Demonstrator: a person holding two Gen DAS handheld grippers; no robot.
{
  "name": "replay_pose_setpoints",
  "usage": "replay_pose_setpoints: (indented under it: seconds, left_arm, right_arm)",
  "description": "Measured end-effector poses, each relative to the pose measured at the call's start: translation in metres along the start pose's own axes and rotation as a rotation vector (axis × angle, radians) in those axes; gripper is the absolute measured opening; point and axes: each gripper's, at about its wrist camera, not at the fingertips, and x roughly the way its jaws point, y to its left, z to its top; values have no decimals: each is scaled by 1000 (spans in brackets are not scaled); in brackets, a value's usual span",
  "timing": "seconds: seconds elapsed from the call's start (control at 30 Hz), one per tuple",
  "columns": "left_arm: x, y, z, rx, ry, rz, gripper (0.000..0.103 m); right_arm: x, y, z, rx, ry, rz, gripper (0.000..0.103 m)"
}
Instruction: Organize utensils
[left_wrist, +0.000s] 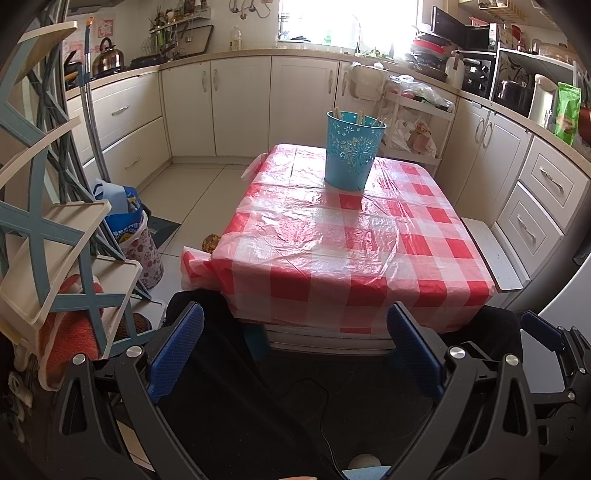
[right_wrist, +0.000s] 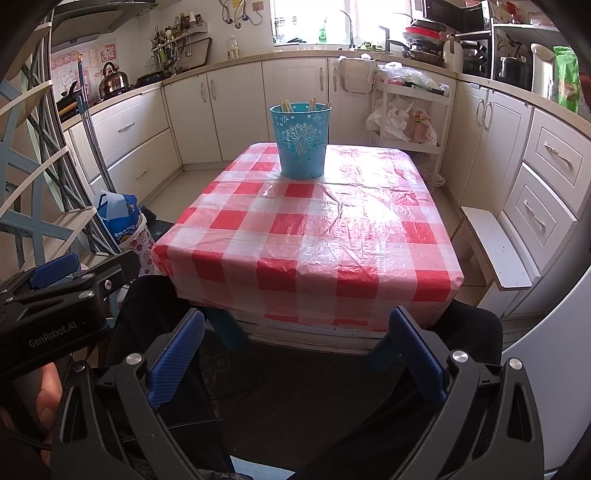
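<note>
- The left gripper (left_wrist: 295, 347) hangs low in front of the table's near edge, jaws spread wide with nothing between the blue pads (left_wrist: 177, 350).
- The right gripper (right_wrist: 295, 350) sits just the same, jaws spread wide and empty, its blue pads (right_wrist: 177, 358) over the person's dark lap.
- In the right wrist view the left gripper's black body shows at 9 o'clock; in the left wrist view a bit of the right gripper shows at about 4 o'clock.
- A turquoise cut-out pattern bucket (left_wrist: 354, 151) stands upright at the far end of the table, at 12 o'clock from both grippers and well apart from them.
- Pale utensil handles (left_wrist: 361, 117), probably chopsticks, poke above the bucket's rim (right_wrist: 300, 107); what kind they are is hard to tell.
- The red-and-white checked plastic tablecloth (right_wrist: 314, 229) covers the table, wrinkled and shiny.
- A white stool (right_wrist: 495, 247) stands at 3 o'clock of the table, beside the cream cabinets (right_wrist: 546, 184).
- A blue-and-cream rack (left_wrist: 55, 229) stands at 9 o'clock in the left wrist view.
</note>
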Motion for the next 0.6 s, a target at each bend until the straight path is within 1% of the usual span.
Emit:
replay_pose_setpoints:
  seconds: [0.6]
  left_arm:
    - [0,2,1,-7,2,3,95]
  right_arm:
    - [0,0,1,0,2,0,96]
